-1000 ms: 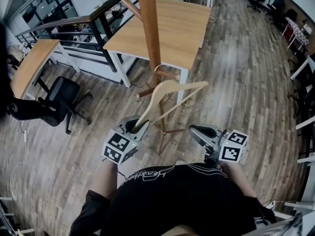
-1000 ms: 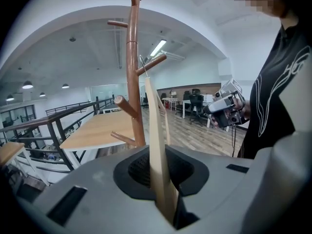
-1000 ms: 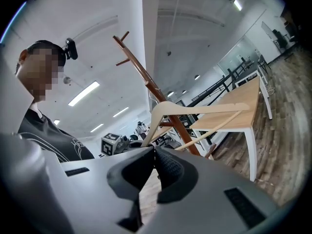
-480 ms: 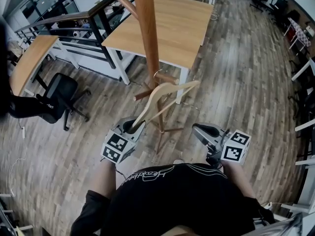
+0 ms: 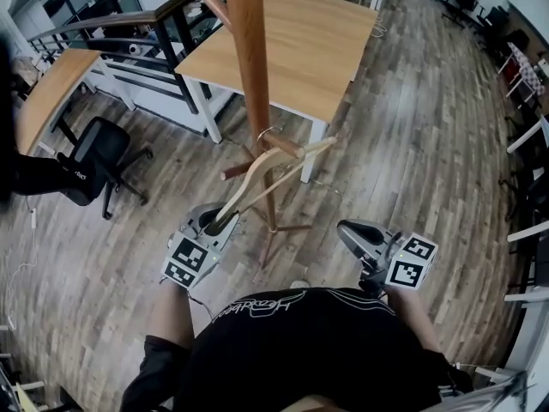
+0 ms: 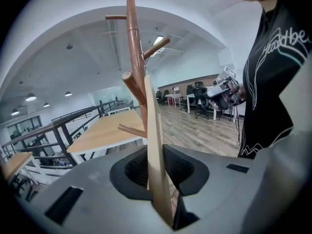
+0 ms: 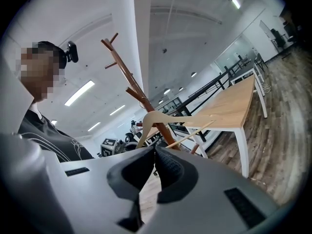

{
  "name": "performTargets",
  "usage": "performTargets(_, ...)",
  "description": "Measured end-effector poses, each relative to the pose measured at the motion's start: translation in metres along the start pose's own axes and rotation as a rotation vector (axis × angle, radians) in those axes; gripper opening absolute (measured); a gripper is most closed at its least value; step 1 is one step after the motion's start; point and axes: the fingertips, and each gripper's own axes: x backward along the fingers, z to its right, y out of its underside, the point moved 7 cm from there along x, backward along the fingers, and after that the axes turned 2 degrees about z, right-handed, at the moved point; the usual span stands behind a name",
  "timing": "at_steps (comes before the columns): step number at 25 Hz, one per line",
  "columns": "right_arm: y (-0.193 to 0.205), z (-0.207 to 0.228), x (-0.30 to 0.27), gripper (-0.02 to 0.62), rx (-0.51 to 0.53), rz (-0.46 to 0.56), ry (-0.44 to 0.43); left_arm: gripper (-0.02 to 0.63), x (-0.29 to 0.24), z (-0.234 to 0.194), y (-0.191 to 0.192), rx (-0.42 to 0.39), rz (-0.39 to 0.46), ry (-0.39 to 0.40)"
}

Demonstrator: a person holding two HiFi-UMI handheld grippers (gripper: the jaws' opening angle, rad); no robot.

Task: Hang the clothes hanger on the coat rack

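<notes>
A pale wooden clothes hanger (image 5: pixel 273 163) leans up against the brown coat rack (image 5: pixel 247 67). Its wire hook (image 5: pixel 268 133) loops at a low peg (image 5: pixel 290 147). My left gripper (image 5: pixel 216 221) is shut on the hanger's lower arm end, which in the left gripper view is a flat wooden strip (image 6: pixel 155 145) standing between the pads. My right gripper (image 5: pixel 345 228) hangs to the right of the rack's base, shut with nothing in it. In the right gripper view its tips (image 7: pixel 154 149) meet, and the hanger (image 7: pixel 157 118) and rack (image 7: pixel 130 84) stand beyond them.
A wooden table (image 5: pixel 300 41) on white legs stands just behind the rack. To the left are a black office chair (image 5: pixel 90 157), a second desk (image 5: pixel 47 101) and a dark railing (image 5: pixel 129 24). The rack's feet (image 5: pixel 273 230) spread on plank floor between the grippers.
The left gripper and the held hanger have drifted a little down and to the left. The right gripper has slid slightly sideways. Both grips look unchanged.
</notes>
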Motion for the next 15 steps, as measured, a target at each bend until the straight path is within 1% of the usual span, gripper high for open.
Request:
performTargets(3,0.0,0.012,0.005,0.041,-0.014,-0.016,-0.008,0.051,0.001,0.003,-0.002,0.021,0.01,-0.028)
performTargets(7,-0.002,0.031,0.007,0.041,-0.035,-0.046,-0.027,0.144,0.006,0.006,-0.008,0.017,0.015,-0.078)
performTargets(9,-0.005,0.039,0.006,0.04,-0.035,-0.055,-0.039,0.183,0.01,0.008,-0.013,0.013,0.032,-0.106)
performTargets(10,-0.006,0.041,0.004,0.04,-0.035,-0.057,-0.048,0.196,0.013,0.009,-0.017,0.014,0.045,-0.12)
performTargets(12,-0.007,0.043,0.002,0.041,-0.035,-0.06,-0.069,0.196,0.023,0.014,-0.027,0.02,0.083,-0.146)
performTargets(14,-0.006,0.043,0.001,0.04,-0.029,-0.071,-0.086,0.196,0.038,0.018,-0.038,0.037,0.139,-0.187)
performTargets(15,-0.005,0.043,0.0,0.04,-0.023,-0.077,-0.092,0.196,0.047,0.018,-0.044,0.063,0.179,-0.215)
